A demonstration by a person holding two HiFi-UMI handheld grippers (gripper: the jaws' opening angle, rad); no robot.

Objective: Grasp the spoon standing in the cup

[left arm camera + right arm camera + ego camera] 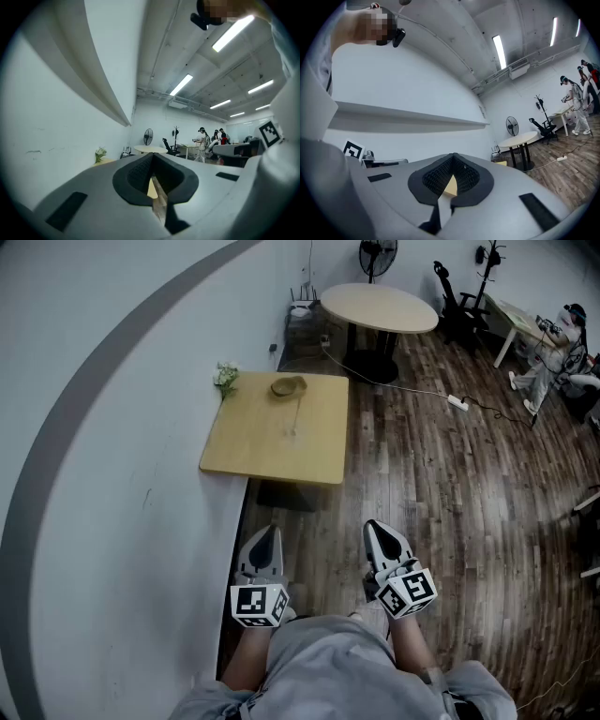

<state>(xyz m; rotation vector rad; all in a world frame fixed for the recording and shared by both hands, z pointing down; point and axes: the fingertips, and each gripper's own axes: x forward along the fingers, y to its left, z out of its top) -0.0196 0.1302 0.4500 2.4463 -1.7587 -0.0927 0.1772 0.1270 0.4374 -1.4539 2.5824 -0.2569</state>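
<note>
Starting out, left gripper (269, 535) and right gripper (377, 531) sat closed and empty at lower centre; the cup (289, 386) stood well apart on the table (272, 442), upper centre, spoon indistinct. Approach seemed next.

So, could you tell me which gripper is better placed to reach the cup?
Left, probably: the left gripper lines up closer with the cup than the right gripper. Both are shut, far off.
</note>
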